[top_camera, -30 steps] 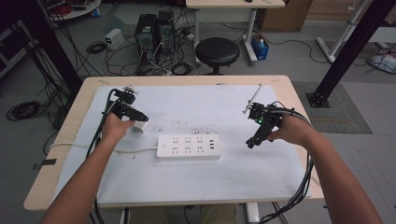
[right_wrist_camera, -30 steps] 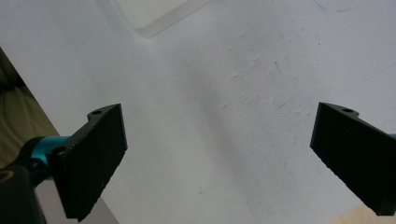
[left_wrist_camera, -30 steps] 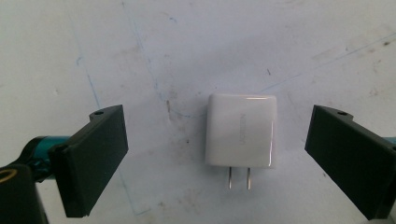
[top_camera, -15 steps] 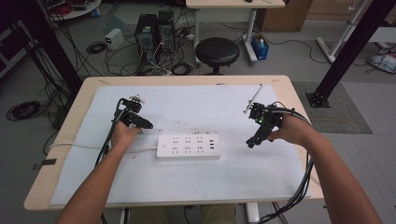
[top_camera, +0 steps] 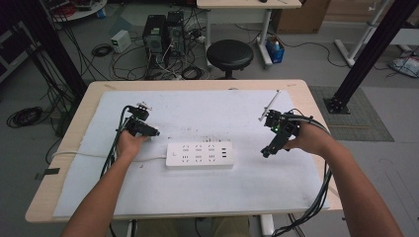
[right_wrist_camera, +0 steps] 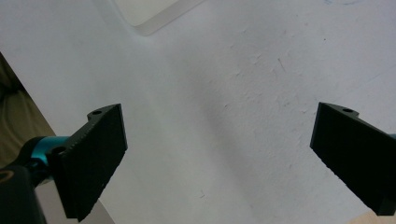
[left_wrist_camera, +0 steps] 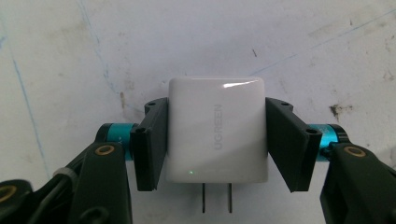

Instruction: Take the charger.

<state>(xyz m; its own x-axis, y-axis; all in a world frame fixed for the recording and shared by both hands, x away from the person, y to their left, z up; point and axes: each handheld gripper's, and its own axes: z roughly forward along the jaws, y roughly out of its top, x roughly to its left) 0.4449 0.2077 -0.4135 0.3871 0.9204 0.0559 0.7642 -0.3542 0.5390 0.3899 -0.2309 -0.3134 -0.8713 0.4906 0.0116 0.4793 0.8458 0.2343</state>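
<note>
A white UGREEN plug-in charger (left_wrist_camera: pixel 217 116) lies on the white mat with its two prongs pointing toward the camera. My left gripper (left_wrist_camera: pixel 217 135) has just been closing and now has its pads pressed on the charger's two sides. In the high view, the left gripper (top_camera: pixel 147 132) sits low at the mat's left, just left of the white power strip (top_camera: pixel 199 154). The right gripper (top_camera: pixel 267 150) hovers to the right of the strip. Its jaws (right_wrist_camera: pixel 219 154) stand wide open over bare mat with nothing between them, and a corner of the strip (right_wrist_camera: pixel 154 11) shows beyond.
The strip's white cable (top_camera: pixel 84 155) runs left off the table edge. A thin metal rod (top_camera: pixel 269 102) lies at the back right of the white mat (top_camera: pixel 197 197). A black stool (top_camera: pixel 230 52) and computer cases stand on the floor beyond the table.
The left hand has sunk toward the mat and its jaws have closed. The right hand and the power strip have stayed where they were.
</note>
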